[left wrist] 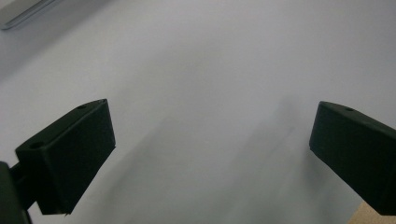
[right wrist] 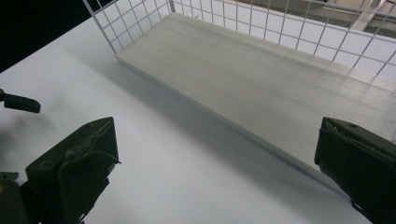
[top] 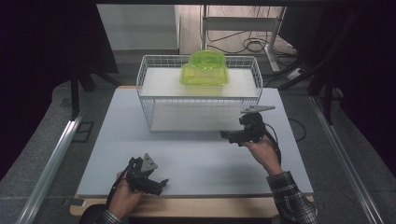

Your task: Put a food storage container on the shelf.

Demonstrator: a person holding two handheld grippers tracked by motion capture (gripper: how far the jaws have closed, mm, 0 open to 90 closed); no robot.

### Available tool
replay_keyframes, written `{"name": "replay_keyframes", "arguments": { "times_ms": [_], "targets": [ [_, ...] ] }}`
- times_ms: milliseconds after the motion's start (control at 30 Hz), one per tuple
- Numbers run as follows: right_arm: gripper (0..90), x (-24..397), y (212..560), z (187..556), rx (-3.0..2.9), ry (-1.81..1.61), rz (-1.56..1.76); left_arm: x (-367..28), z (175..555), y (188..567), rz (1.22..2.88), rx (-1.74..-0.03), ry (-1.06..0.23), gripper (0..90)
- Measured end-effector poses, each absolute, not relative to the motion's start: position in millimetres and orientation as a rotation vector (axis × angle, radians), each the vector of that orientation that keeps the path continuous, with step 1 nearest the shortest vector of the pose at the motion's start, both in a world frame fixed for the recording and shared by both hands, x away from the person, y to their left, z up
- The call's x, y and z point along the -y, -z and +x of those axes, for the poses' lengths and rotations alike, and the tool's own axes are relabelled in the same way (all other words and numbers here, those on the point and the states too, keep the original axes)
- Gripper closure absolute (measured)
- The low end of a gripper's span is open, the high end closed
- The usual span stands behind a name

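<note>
Working layout: white surface (top: 196,158) carries everything, person's forearms enter from the near edge
surface: flat white board on a wooden top, mostly bare in front so both tools have room to move
wire rack (top: 198,91): white mesh two-level shelf at the far middle of the surface, open front faces the person so either level can be reached straight on
lower shelf (right wrist: 280,93): pale board at surface level inside the rack, bare, seen close in the right gripper view
green container (top: 205,69): translucent lime box with lid, sits on the upper shelf toward the right half, upright, well apart from both tools
right tool (top: 229,135): held just in front of the rack's lower opening, jaws pointing left, spread wide and holding nothing; it is the nearer tool to the container, judged to be staging for a reach into the rack
left tool (top: 161,183): low by the near edge, left of centre, jaws wide apart over bare surface, nothing between them; judged parked out of the way
progress: judged early, container untouched
risk: upper shelf rim of mesh could catch a jaw on the way in
</note>
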State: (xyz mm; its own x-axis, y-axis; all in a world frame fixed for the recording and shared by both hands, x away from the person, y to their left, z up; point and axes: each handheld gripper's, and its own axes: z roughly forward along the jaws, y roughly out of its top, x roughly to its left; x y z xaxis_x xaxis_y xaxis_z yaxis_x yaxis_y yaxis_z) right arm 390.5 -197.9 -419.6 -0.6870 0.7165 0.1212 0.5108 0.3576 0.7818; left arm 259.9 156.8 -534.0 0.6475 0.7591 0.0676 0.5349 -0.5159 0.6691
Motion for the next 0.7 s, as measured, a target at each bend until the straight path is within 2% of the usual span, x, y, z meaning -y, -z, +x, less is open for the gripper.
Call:
{"name": "replay_keyframes", "arguments": {
  "times_ms": [700],
  "targets": [
    [0.0,215.1,453.1,370.8,-2.363,-1.152,1.077,-157.3,260.3,535.1,2.255,-0.985,-0.444,0.0]
  ]
}}
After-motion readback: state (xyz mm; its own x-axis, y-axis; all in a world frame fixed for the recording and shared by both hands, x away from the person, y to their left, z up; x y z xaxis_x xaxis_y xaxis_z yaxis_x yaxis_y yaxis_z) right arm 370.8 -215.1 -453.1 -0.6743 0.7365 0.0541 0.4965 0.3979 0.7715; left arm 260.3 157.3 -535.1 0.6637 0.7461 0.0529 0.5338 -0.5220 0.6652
